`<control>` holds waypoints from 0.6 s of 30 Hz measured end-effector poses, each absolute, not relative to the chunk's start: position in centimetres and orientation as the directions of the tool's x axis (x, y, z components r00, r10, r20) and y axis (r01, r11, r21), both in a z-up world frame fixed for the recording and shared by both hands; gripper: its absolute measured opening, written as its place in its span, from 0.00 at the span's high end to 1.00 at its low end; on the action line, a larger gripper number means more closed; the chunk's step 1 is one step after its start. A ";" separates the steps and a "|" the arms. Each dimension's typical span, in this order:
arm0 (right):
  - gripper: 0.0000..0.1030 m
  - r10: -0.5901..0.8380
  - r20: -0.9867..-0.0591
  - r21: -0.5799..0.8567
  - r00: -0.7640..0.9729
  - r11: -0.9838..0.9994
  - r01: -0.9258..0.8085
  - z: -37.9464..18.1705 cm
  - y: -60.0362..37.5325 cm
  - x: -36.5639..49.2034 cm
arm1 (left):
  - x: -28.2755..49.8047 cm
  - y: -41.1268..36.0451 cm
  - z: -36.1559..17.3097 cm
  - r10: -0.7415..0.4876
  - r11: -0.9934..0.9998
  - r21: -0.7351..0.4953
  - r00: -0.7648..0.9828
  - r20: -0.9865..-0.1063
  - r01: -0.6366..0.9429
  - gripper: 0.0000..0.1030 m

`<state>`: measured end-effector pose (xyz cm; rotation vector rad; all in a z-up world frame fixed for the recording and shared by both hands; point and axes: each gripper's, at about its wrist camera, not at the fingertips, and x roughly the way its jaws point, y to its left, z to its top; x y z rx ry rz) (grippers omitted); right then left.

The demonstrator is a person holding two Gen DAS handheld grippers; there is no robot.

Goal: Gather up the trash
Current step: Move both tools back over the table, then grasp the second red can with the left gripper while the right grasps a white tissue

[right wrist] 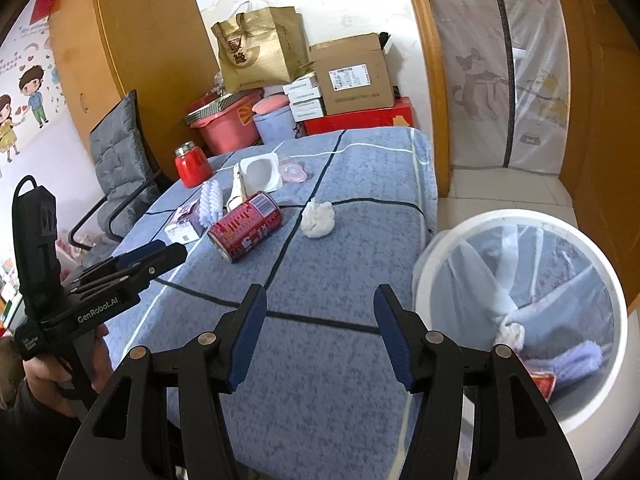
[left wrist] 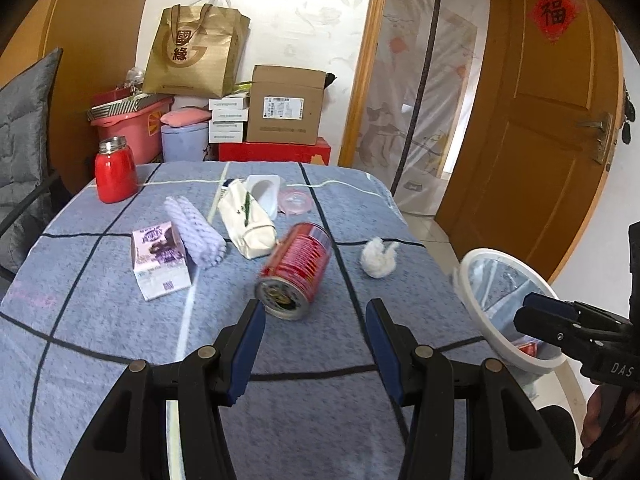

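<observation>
The job looks partly done. The round white plastic bin lined with a pale translucent bag, standing on the floor just beside the right edge of the surface, already holds a crumpled white tissue, something lavender and a small red packet at its bottom.

Still lying on the blue checked cloth are a red cylindrical drink can on its side, near the middle; a crumpled white tissue wad to its right; a purple and white drink carton tipped over to its left; and, further back, an empty white plastic cup and a pink round lid. These, I judge, are the trash left. A lavender ribbed roll, a cream zip pouch and a red flask with a steel lid may not be trash.

The left tongs are released, spread wide and empty, hovering just short of the can. The right tongs are likewise released and empty, over the near surface beside the bin.

Readable writing: "GenRobot.AI" on the left tool, "DAS" on the right one, "國緣" on the gold paper bag, "福" on the red door decoration. The can's and carton's print is too small to read.
</observation>
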<state>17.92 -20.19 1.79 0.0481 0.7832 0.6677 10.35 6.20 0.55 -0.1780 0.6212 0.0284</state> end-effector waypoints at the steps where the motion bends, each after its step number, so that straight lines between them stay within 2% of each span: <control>1: 0.45 0.571 -0.638 0.277 0.516 0.796 -0.538 1.8 -20.0 18.1 | 10.5 6.4 0.6 -0.025 0.985 -0.154 0.814 -0.580 -0.080 0.49; 18: 0.45 0.551 -0.671 0.253 0.496 0.799 -0.546 0.6 -16.2 22.5 | 16.1 8.9 -1.6 -0.067 0.988 -0.150 0.781 -0.621 -0.034 0.43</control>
